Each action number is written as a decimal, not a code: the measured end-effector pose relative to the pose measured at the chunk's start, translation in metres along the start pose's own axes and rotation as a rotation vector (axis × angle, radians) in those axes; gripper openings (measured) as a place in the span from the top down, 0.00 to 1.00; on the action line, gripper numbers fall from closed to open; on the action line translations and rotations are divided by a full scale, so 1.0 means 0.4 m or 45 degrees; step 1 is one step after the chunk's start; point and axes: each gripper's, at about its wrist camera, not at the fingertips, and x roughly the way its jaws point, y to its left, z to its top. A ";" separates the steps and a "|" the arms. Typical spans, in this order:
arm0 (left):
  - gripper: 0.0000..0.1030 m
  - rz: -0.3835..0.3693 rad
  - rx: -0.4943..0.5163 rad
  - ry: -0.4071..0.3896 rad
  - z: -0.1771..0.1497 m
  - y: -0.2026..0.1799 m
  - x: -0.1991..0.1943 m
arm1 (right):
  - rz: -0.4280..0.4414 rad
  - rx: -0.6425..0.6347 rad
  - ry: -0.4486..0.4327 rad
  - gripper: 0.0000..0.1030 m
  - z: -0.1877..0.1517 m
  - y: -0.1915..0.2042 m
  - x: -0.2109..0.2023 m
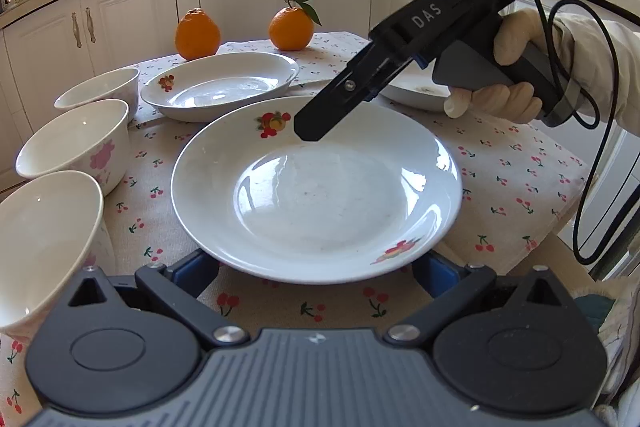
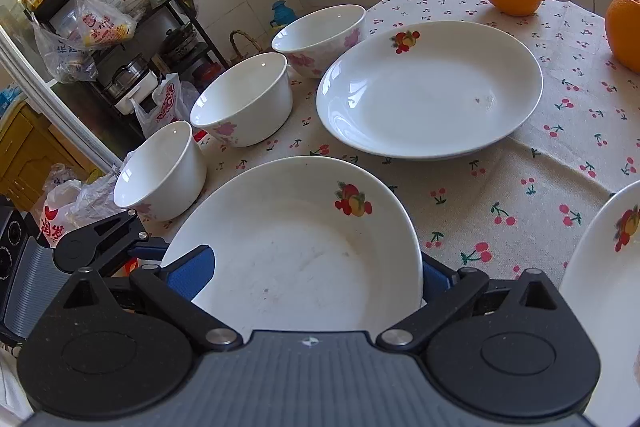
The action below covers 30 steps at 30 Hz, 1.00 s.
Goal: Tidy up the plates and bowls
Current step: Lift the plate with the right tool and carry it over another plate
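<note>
**Both claws at the near fruit-print plate**

The near plate [image 1: 316, 187] lies on the cherry-print cloth of the worktop [image 1: 520, 179]. The left claw [image 1: 316, 267] stands apart, its blue pads either side of the plate's rim at 6 o'clock; whether they touch the rim cannot be told. In the left wrist view the right claw [image 1: 308, 131] comes in from 2 o'clock, held in a gloved hand [image 1: 508, 75], its tip over the plate's far rim beside the fruit print. In the right wrist view its fingers are spread, one blue pad [image 2: 192, 271] lying over the plate's inside and the other outside the rim at the right; a firm clamp cannot be confirmed.

At 12 o'clock a second plate [image 1: 220, 85] sits near the first, apart from it. A third plate [image 1: 416, 93] shows at 2 o'clock, partly hidden behind the right claw. Three white bowls [image 1: 76, 143] with pink flowers run in a row down the left side, from 10 to 8 o'clock, the nearest just beside the held plate and close to the worktop's left edge. Two oranges [image 1: 198, 35] stand at the far edge. Bare cloth lies open at 3 to 4 o'clock.
</note>
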 end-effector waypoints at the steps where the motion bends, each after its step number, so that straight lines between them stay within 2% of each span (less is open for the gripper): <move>1: 0.01 -0.001 0.001 0.001 0.001 -0.001 0.000 | 0.000 0.002 0.000 0.00 0.000 0.000 -0.001; 9: 0.02 -0.023 0.012 -0.001 0.018 -0.002 -0.007 | -0.019 0.006 -0.012 0.00 -0.004 0.002 -0.025; 19: 0.02 -0.070 0.099 -0.041 0.091 -0.022 -0.003 | -0.098 0.011 -0.089 0.00 -0.006 -0.014 -0.108; 30: 0.01 -0.202 0.180 -0.075 0.194 -0.079 0.081 | -0.247 0.072 -0.180 0.00 -0.033 -0.096 -0.235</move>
